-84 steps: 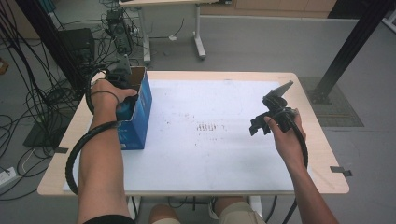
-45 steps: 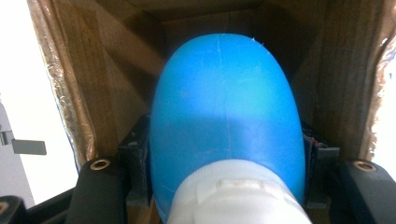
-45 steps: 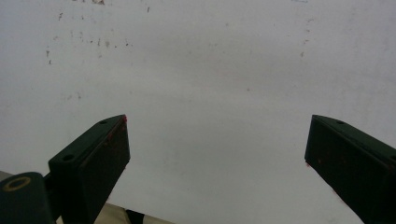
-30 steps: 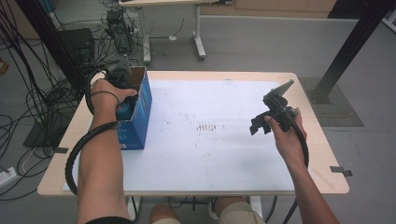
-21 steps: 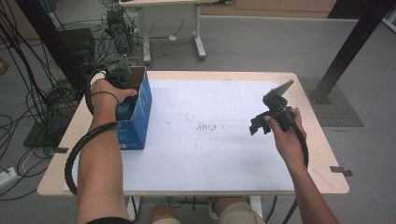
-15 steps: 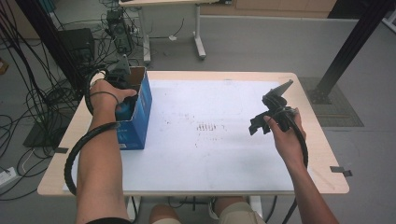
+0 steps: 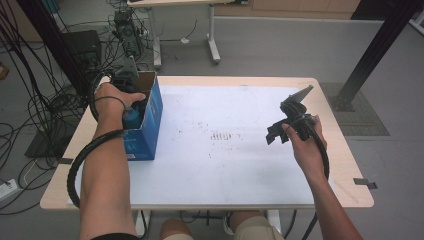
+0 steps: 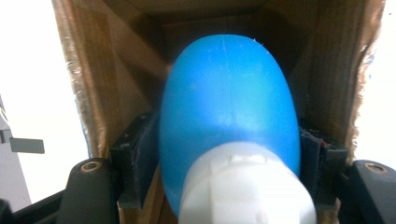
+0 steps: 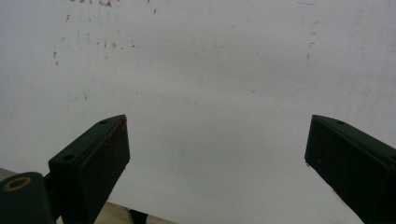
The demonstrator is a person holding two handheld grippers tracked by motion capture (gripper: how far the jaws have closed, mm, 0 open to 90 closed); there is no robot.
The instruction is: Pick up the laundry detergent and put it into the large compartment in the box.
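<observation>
Gripping a blue bottle [image 8: 229, 107] with a white cap [image 8: 247, 186], the left hand-held gripper [image 7: 131, 100] sits at the open mouth of the blue box [image 7: 150, 120], which stands at the left edge of the table [image 7: 240, 200]. In the left gripper view the jaws press the bottle's two flanks, and the bottle's rounded end points into the brown cardboard interior. Whether the bottle is going in or coming out cannot be judged from these pictures.

Recommended handling: keep the bottle's axis in line with the cavity, hold it central between the cardboard walls, and maintain the clamp, since the rounded, smooth body looks liable to slip. The box appears light and unsupported; a dragging wall contact could shift or tip it.

The right hand-held gripper [image 7: 280, 131] is held above the right side of the table, well apart from the box. In the right gripper view its jaws stand wide apart with nothing between them, over bare white surface with faint specks.

View comparison: the left gripper view establishes the grasp, the cap and the box's interior, which the hand [image 7: 117, 97] largely covers in the high view. The high view supplies the box's position on the table and the separation of the two hands.
</observation>
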